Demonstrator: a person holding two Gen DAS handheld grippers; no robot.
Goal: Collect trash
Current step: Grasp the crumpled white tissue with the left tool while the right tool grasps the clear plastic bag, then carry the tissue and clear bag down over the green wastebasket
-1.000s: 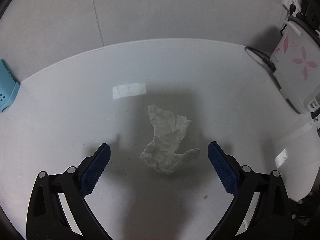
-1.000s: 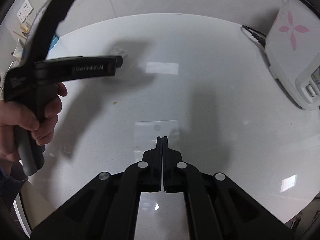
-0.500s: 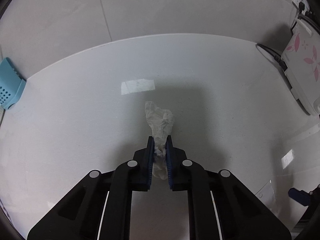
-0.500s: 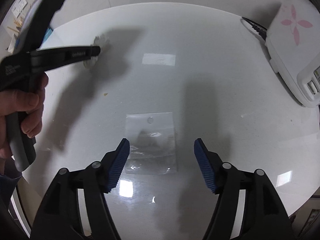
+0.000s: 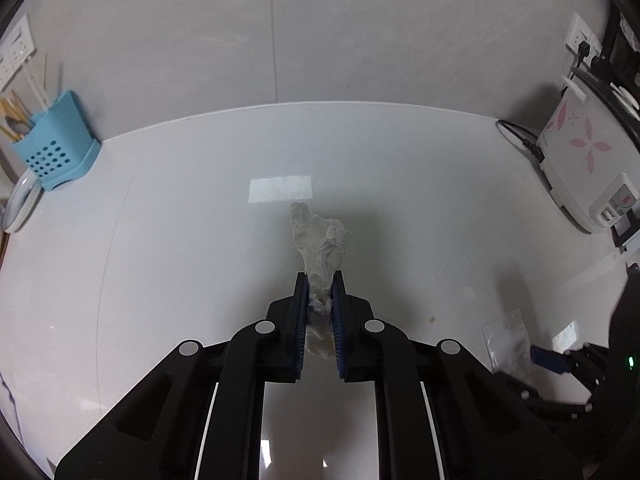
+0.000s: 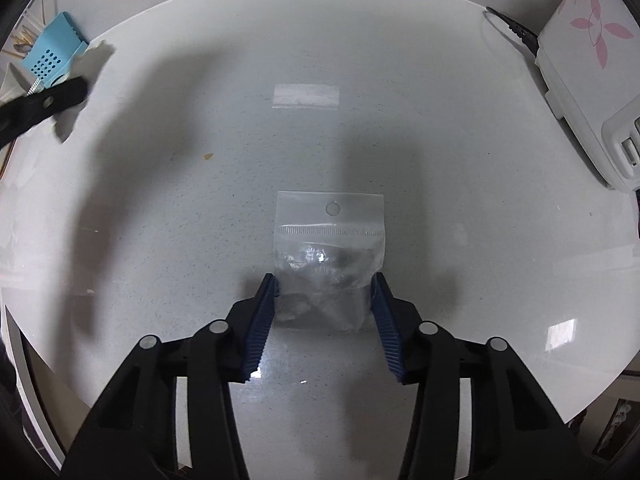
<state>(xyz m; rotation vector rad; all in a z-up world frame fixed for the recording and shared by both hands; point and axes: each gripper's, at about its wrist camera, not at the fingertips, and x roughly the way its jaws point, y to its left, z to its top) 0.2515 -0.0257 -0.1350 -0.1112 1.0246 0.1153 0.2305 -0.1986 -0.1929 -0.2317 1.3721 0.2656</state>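
Note:
My left gripper (image 5: 320,280) is shut on a crumpled white tissue (image 5: 318,240) and holds it above the white counter (image 5: 180,240). The tissue (image 6: 86,64) also shows in the right wrist view at the far left, hanging from the left gripper's finger. My right gripper (image 6: 325,286) is open, with its blue pads either side of a clear plastic zip bag (image 6: 330,248) that lies flat on the counter. The pads stand at the bag's near corners; contact is unclear. The bag (image 5: 508,340) shows at the lower right in the left wrist view.
A blue holed utensil holder (image 5: 56,148) stands at the back left against the wall. A white appliance with pink flowers (image 5: 576,160) and its black cable sit at the right. A small brown crumb (image 6: 208,156) lies on the counter.
The left gripper closed on the tissue and lifted it off the counter. The right gripper opened, moved down over the clear bag, and its pads have narrowed around it.

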